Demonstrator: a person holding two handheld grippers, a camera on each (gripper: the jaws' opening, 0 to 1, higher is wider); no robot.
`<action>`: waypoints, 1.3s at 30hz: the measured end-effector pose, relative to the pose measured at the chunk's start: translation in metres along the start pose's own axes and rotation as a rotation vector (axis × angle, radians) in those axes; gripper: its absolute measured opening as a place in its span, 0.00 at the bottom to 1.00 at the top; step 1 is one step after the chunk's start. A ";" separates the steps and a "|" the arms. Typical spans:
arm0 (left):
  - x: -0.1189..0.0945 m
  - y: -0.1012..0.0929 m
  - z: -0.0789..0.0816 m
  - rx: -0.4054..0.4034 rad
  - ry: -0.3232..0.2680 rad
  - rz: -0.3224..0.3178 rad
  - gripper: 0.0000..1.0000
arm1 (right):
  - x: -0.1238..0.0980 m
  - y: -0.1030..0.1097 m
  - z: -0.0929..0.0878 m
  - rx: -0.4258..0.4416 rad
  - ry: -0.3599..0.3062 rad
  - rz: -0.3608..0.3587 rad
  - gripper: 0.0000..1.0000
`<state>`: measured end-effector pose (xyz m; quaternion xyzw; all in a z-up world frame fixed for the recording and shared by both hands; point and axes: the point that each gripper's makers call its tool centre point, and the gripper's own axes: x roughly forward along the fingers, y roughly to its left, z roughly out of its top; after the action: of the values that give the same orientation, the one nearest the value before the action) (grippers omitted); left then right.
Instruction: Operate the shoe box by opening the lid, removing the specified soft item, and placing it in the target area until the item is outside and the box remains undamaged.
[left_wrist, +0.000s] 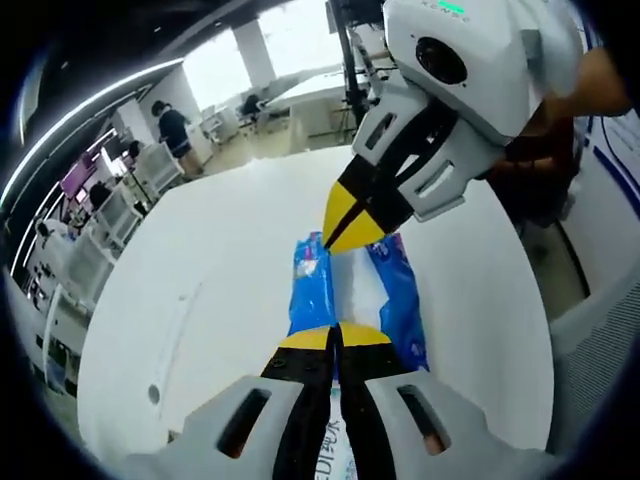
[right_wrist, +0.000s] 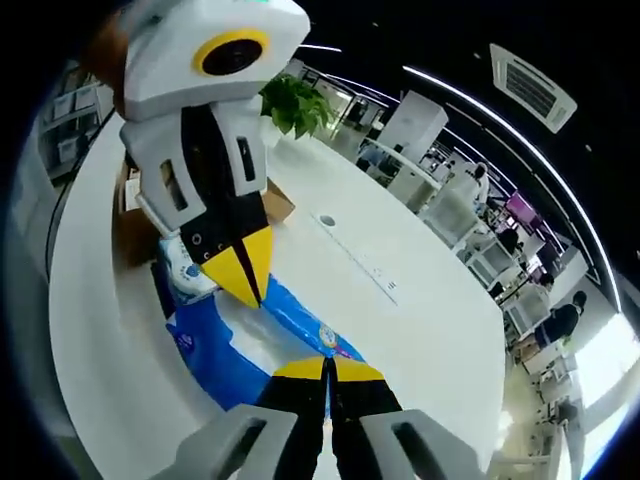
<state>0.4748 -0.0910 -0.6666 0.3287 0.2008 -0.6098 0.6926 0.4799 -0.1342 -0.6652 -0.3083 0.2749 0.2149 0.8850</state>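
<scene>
Fingers of both grippers, left gripper (left_wrist: 335, 338) and right gripper (right_wrist: 327, 368), pinch opposite ends of the blue-and-white soft plastic pack (left_wrist: 400, 300), long axis spanning between them over the white round table (left_wrist: 220, 270).

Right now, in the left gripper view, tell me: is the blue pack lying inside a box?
No: the blue pack lies on the white table, pinched at opposite ends.

pack (right_wrist: 250, 335) on table (right_wrist: 420, 310); box (right_wrist: 135, 235) behind pack; plant (right_wrist: 297, 103) beyond box
</scene>
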 end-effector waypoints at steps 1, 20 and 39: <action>0.002 -0.001 0.000 0.000 0.001 -0.004 0.00 | 0.000 -0.001 -0.003 0.002 0.003 0.000 0.00; 0.044 -0.012 -0.011 -0.001 0.042 -0.065 0.00 | 0.016 0.001 -0.044 -0.004 0.062 0.008 0.00; 0.065 -0.013 -0.025 -0.008 0.062 -0.092 0.00 | 0.030 0.007 -0.061 0.000 0.090 0.020 0.00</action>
<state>0.4767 -0.1205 -0.7314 0.3353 0.2397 -0.6298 0.6584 0.4768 -0.1636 -0.7272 -0.3147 0.3176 0.2094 0.8696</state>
